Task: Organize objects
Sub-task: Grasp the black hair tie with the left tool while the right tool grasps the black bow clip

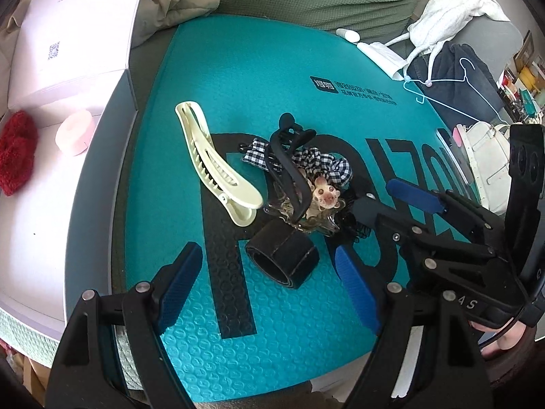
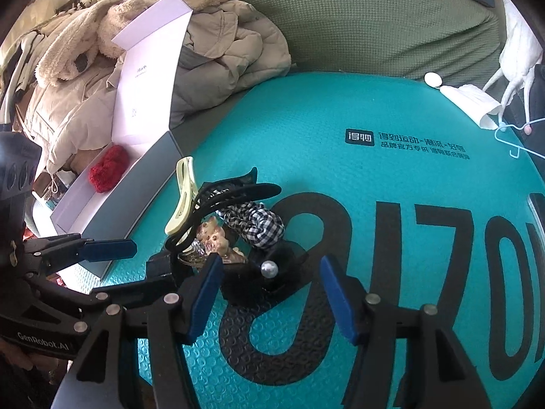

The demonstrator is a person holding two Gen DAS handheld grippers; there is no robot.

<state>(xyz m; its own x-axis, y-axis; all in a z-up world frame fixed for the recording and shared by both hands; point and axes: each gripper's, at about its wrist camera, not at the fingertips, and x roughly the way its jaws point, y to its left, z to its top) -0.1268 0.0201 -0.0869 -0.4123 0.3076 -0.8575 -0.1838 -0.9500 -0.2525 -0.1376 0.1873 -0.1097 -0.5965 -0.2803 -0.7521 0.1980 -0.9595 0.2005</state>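
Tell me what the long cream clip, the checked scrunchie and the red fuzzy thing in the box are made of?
The long cream-coloured hair clip looks like smooth, glossy hard plastic: it has moulded teeth and a shine. The black-and-white checked scrunchie seems to be thin woven cloth, gathered into soft ruffles. The red fuzzy lump in the white open box looks like knitted yarn or chenille, matte and bumpy; which one is hard to tell.

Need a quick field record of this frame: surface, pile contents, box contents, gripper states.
surface: teal mat
pile: cream hair clip, black claw clip, checked scrunchie, black band, all close together
box: open white box beside the mat, holding red knit item and pink round item
left hand-held gripper: open, empty
right hand-held gripper: open, empty
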